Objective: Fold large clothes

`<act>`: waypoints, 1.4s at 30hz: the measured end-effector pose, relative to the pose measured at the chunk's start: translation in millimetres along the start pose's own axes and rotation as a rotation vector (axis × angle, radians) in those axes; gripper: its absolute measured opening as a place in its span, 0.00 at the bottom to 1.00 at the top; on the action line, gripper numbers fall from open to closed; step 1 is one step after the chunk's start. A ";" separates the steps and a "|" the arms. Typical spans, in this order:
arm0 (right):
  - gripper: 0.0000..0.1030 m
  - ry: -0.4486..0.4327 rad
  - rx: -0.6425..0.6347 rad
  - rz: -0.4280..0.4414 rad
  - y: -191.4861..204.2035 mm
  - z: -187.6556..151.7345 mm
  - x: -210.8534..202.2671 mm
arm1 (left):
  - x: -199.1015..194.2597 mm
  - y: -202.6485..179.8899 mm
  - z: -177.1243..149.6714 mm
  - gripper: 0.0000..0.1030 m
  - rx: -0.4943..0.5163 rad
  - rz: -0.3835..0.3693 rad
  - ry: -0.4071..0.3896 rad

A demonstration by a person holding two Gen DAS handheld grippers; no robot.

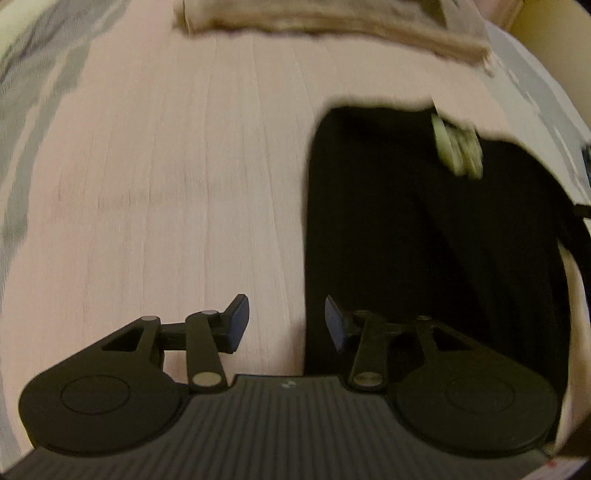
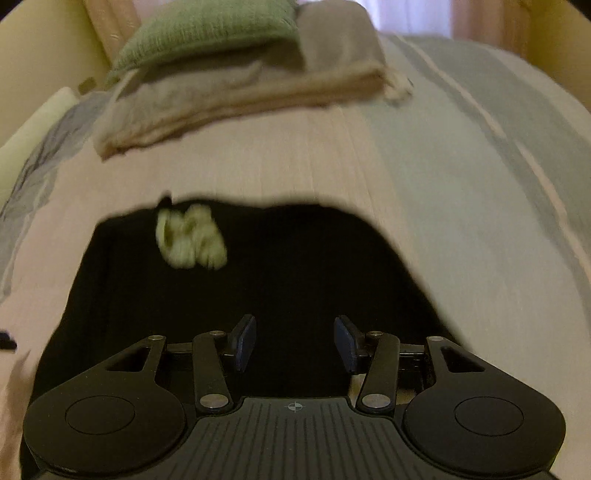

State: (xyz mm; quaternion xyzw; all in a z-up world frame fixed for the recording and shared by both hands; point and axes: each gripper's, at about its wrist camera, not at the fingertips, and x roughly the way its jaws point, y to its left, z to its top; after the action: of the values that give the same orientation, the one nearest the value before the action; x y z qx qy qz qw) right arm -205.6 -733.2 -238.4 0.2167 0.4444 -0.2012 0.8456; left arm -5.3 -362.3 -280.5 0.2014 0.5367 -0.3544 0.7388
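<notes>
1. Black garment lies flat on striped pink/grey bedspread, pale tag near far edge.
2. Left gripper & right gripper: jaws apart, holding nothing.
3. Folded beige cloth w/ green pillow beyond; yellowish wall.

Black garment, plain, with a pale yellow-green patch near its far edge. Bedspread in pale pink with fine lengthwise ribbing, plus grey-blue bands and thin pink stripes to one side. Folded beige-grey cloth beyond, a green knitted piece on top of it; grippers black with dark blue pads.
</notes>
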 end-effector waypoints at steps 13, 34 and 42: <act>0.43 0.178 0.131 -0.136 45.5 -167.4 -46.7 | -9.3 6.1 -128.1 0.00 0.018 -0.193 0.115; 0.43 0.263 0.085 -0.103 50.2 -209.0 -50.8 | -82.0 52.6 -107.6 0.26 -0.041 -0.058 -0.022; 0.43 0.279 0.123 -0.025 34.7 -219.3 -43.1 | -23.9 -57.2 -160.5 0.35 -0.087 -0.285 0.139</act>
State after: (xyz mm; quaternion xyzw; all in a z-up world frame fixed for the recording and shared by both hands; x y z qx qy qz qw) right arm -355.4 -578.7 -307.8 0.2885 0.5470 -0.2062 0.7583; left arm -156.1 -284.4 -308.4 0.1151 0.6247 -0.4172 0.6500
